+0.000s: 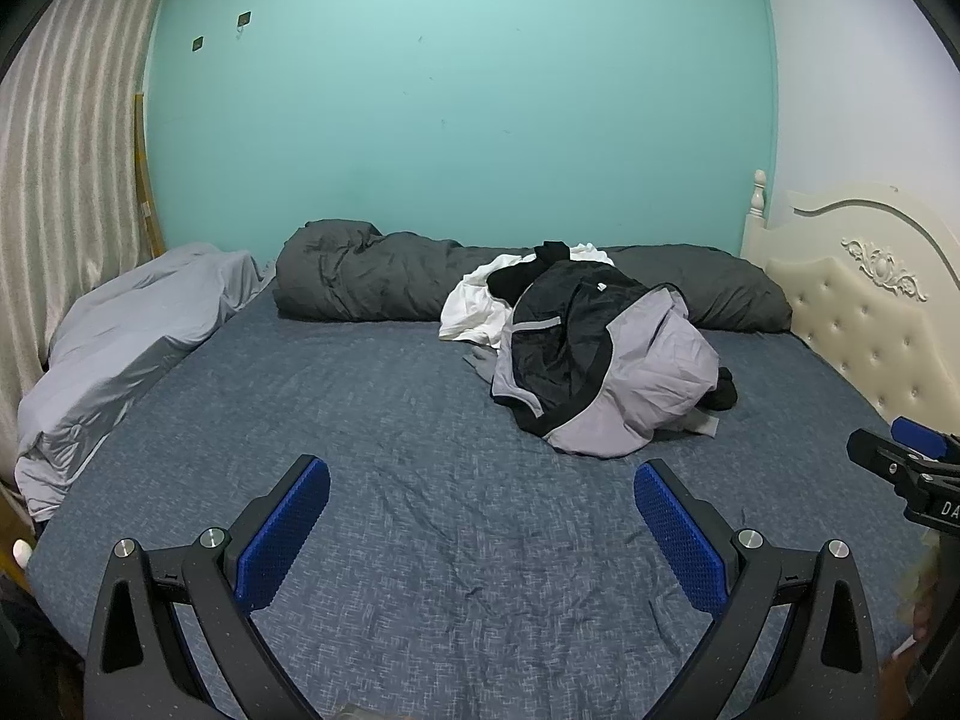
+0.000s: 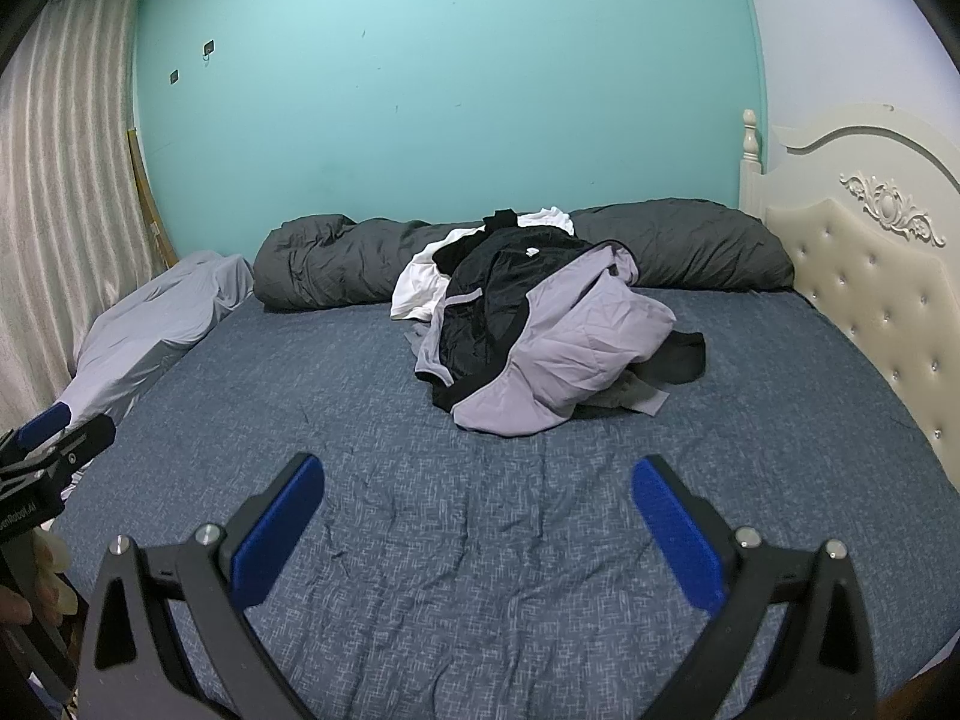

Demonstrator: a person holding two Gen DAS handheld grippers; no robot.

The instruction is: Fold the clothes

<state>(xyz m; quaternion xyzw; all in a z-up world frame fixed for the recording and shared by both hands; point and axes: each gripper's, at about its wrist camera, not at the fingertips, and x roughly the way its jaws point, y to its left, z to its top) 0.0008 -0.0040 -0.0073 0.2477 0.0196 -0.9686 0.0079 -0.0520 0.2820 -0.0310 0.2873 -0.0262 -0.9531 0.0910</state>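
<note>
Bedding fills both views: a wide mattress under a blue mottled woven sheet, bearing everything else. Behind it stands a plain turquoise wall, with a striped beige curtain to the left and a cream tufted headboard with carved scrollwork to the right. Along the far edge, against the wall, lies a long rolled dark grey quilt. At the left edge sits a crumpled pale grey sheet.

On the blue sheet, towards the right and just in front of the quilt, rests a loose heap of clothes: a lilac-grey and black jacket on top, a white garment beneath its far left side, and a black piece poking out at the right. None is folded.

Both tongs hover above the near, bare part of the sheet, well apart from the heap. The left gripper is spread wide and grasps nothing; the right gripper is likewise splayed and empty, blue pads apart.
</note>
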